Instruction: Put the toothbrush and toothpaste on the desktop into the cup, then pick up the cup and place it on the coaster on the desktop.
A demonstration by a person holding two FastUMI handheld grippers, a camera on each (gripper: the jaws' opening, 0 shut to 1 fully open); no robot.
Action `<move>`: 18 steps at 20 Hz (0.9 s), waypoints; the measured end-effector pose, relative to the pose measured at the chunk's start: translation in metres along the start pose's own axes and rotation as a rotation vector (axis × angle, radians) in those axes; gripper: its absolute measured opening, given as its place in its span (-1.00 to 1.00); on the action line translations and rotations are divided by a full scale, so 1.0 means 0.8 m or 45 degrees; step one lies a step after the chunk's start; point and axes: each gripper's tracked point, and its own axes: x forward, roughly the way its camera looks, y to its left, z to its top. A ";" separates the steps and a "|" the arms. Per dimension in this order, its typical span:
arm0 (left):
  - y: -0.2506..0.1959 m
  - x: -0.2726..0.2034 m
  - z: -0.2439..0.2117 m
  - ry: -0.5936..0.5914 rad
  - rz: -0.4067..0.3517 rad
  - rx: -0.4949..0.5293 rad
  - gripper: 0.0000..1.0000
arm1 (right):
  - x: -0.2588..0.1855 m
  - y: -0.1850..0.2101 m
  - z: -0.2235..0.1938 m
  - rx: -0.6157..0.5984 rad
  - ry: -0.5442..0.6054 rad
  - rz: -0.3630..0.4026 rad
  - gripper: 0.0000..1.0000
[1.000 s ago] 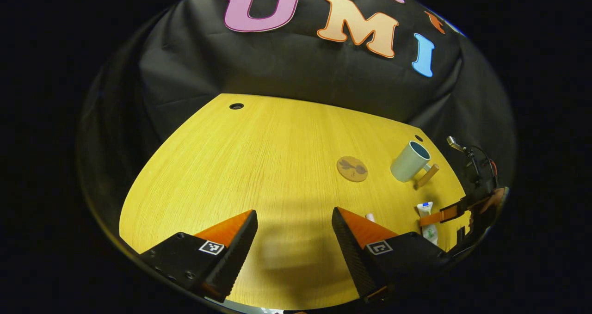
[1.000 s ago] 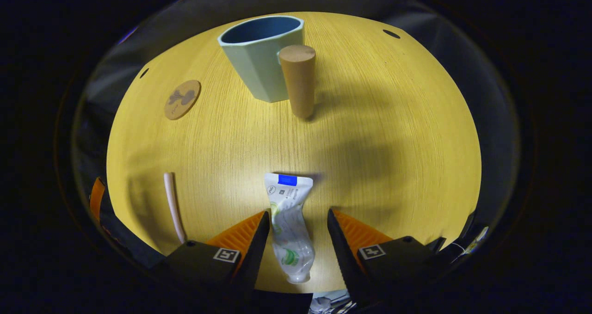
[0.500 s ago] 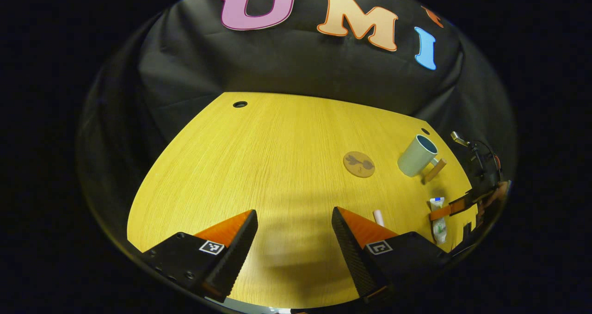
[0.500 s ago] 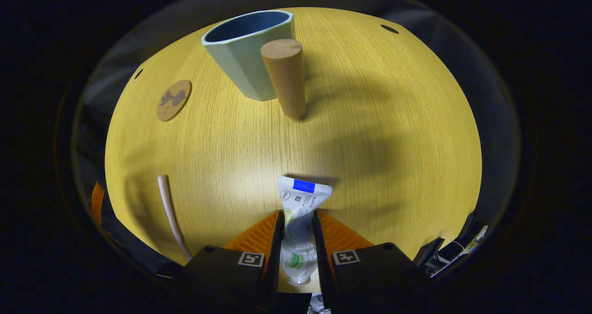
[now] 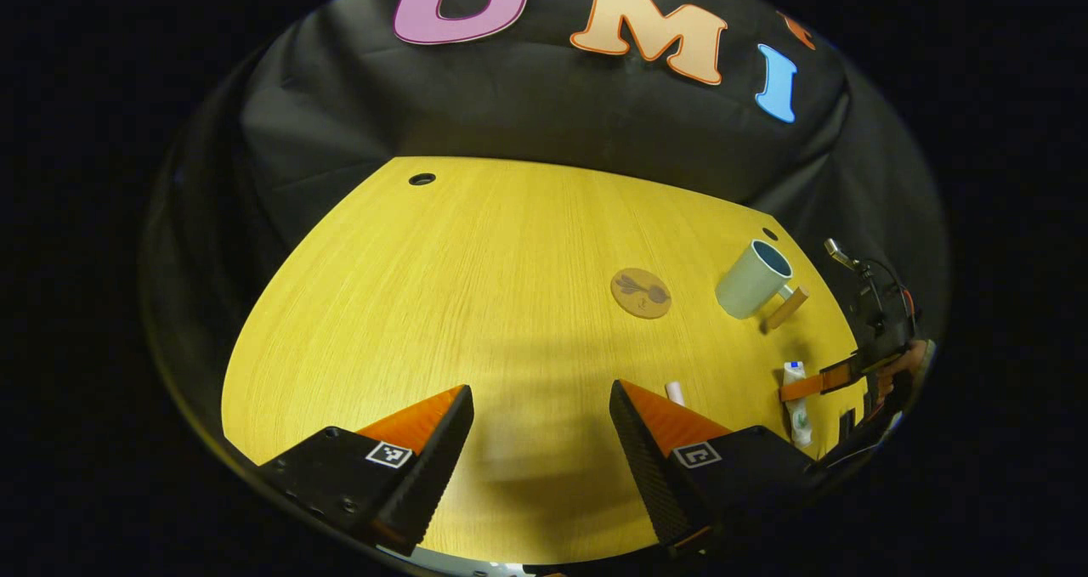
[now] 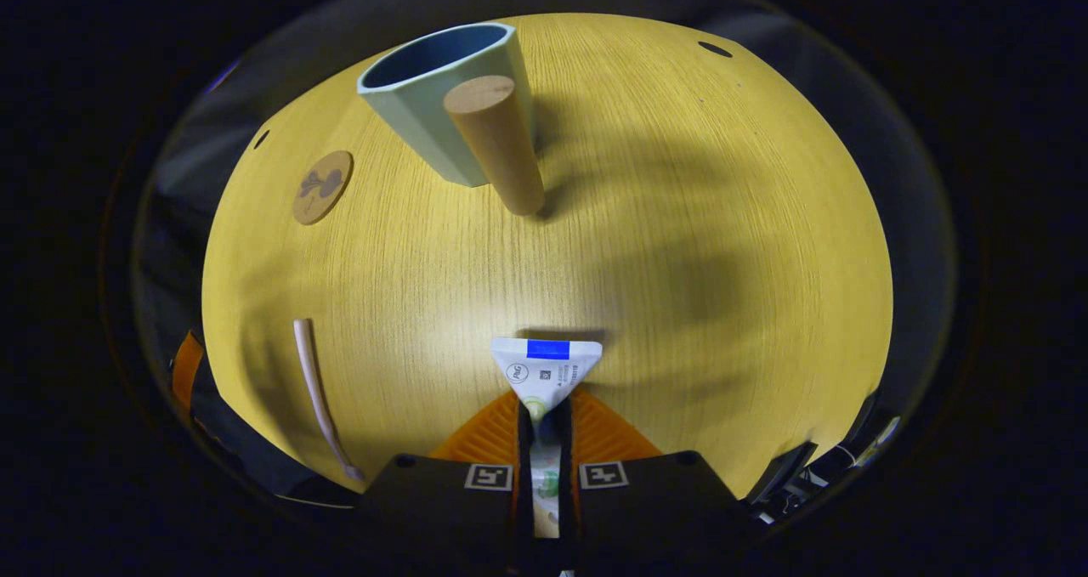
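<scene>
A yellow wooden table (image 5: 476, 305) seen from above the left gripper (image 5: 541, 428), whose two fingers stand wide apart over bare wood. A pale green cup (image 5: 751, 279) with a wooden handle stands near the table's far right corner. A round coaster (image 5: 641, 292) lies just left of the cup. Nearer than the cup, the right gripper (image 5: 823, 381) pinches a toothpaste tube (image 5: 796, 398). A toothbrush (image 5: 674, 392) tip peeks out left of the tube.

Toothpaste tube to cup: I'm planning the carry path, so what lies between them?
Bare desktop. In the right gripper view nothing lies between the toothpaste tube and the cup; its wooden handle faces the tube.
</scene>
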 end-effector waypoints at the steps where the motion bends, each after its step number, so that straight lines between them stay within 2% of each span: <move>1: -0.002 -0.003 -0.002 0.032 -0.014 0.007 0.89 | -0.002 0.000 0.001 -0.013 -0.023 -0.004 -0.75; 6: -0.017 -0.010 -0.006 0.184 -0.073 0.052 0.89 | -0.003 0.000 0.002 0.070 -0.167 0.003 -0.72; 11: -0.053 -0.003 -0.033 0.382 -0.112 0.059 0.90 | -0.002 0.011 0.004 0.238 -0.221 0.124 -0.72; 18: -0.056 0.014 -0.053 0.593 -0.047 0.152 0.90 | -0.009 0.011 0.011 0.269 -0.331 0.229 -0.72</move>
